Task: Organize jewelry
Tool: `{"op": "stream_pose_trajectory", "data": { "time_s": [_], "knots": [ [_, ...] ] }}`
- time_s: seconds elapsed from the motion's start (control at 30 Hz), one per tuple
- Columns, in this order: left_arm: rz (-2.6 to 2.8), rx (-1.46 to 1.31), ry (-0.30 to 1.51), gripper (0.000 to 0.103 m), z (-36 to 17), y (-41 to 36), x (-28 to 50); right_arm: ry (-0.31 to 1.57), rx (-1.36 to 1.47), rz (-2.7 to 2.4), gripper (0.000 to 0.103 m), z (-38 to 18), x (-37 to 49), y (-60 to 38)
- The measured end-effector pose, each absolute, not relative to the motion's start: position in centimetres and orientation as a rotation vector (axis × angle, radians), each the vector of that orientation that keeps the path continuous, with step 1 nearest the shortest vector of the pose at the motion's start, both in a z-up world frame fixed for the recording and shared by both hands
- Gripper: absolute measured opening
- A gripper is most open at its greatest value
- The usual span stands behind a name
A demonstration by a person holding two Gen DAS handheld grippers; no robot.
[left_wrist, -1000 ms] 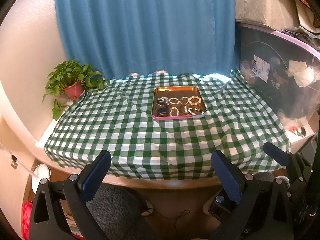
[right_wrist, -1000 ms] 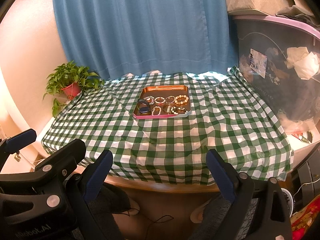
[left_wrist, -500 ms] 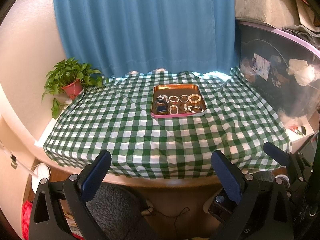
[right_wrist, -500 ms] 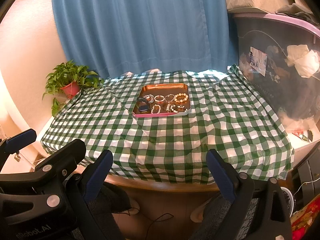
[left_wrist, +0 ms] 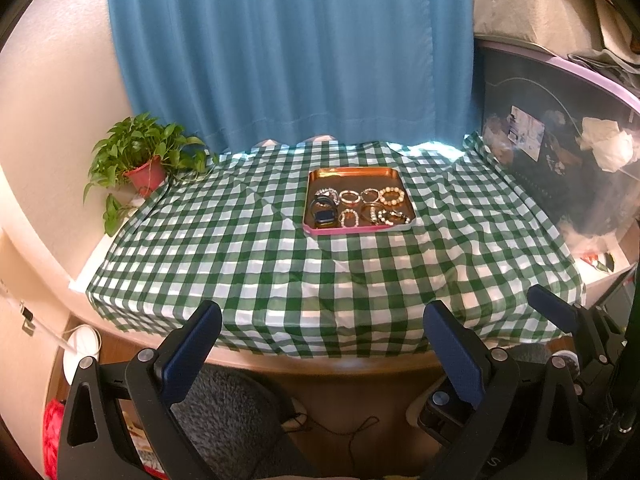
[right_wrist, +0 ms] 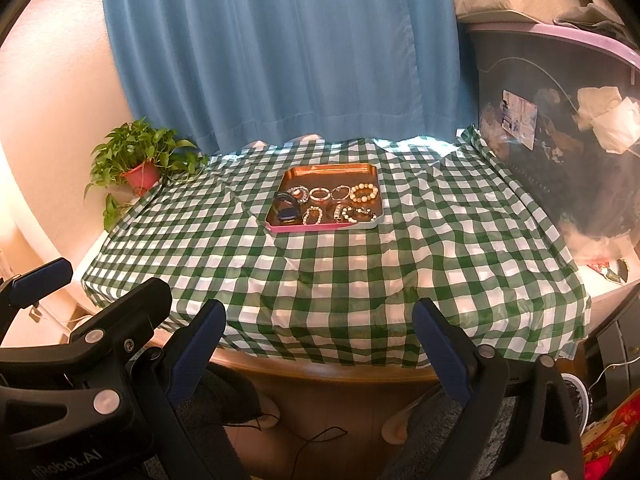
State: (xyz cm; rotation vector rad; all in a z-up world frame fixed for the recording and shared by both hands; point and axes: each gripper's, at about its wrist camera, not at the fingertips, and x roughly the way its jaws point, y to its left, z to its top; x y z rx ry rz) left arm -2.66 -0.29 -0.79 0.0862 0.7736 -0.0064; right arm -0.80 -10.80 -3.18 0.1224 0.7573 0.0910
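Observation:
A copper tray with a pink rim [left_wrist: 352, 172] [right_wrist: 328, 169] lies on the green checked tablecloth, toward the back middle. Several bead bracelets [left_wrist: 390, 196] [right_wrist: 364, 193] and a dark blue watch [left_wrist: 323, 216] [right_wrist: 287, 212] lie in it. My left gripper [left_wrist: 324, 344] is open and empty, held before the table's front edge, far from the tray. My right gripper [right_wrist: 320, 344] is open and empty, also before the front edge. The left gripper also shows at the lower left of the right wrist view [right_wrist: 36, 284].
A potted plant [left_wrist: 140, 160] stands at the table's back left corner. A blue curtain [left_wrist: 292, 52] hangs behind the table. A large clear storage bin [left_wrist: 560, 152] stands at the right. The checked tablecloth [left_wrist: 280, 264] covers the table; cables lie on the floor below.
Both views have tilted up slightly, so the table and tray sit a little higher in the frames. Both grippers stay open and the jewelry has not moved.

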Motion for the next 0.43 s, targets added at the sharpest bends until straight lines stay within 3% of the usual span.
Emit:
{"op": "stream_pose_trajectory", "data": {
  "time_s": [0.43],
  "knots": [
    [0.007,0.091,0.787,0.102,-2.1,-0.5,-3.0,0.769,0.126,0.101,0.093,-3.7,-0.7,-10.8]
  ]
}}
